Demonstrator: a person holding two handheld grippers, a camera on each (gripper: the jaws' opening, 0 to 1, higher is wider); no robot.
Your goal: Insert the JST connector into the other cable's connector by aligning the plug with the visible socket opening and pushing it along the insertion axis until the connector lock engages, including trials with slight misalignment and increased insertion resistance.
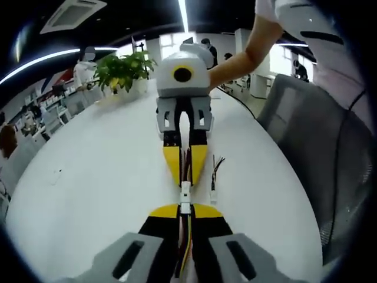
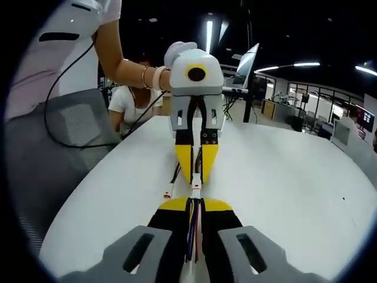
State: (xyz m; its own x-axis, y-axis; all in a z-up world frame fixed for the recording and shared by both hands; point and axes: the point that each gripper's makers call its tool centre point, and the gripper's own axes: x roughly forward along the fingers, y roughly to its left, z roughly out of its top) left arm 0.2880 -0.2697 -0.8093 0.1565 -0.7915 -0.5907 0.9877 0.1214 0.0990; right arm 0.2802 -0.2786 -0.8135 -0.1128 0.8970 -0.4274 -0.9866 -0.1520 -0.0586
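We have the two grippers nose to nose above the white surface point(image 1: 88, 177), each set of fingers closed on its own cable. In the left gripper view, the left gripper point(image 1: 185, 207) pinches a bundle of coloured wires just behind the white JST connector point(image 1: 185, 194), which juts forward into the tips of the right gripper point(image 1: 185, 177). Both long axes run along one line — plug and socket appear touching or partly seated, though we cannot tell whether the lock has caught. Any further push should go straight along that line. The left gripper view also shows a spare connector cable point(image 1: 214, 187) lying just right of the joint; the right gripper view places it point(image 2: 169, 190) left of the joint.
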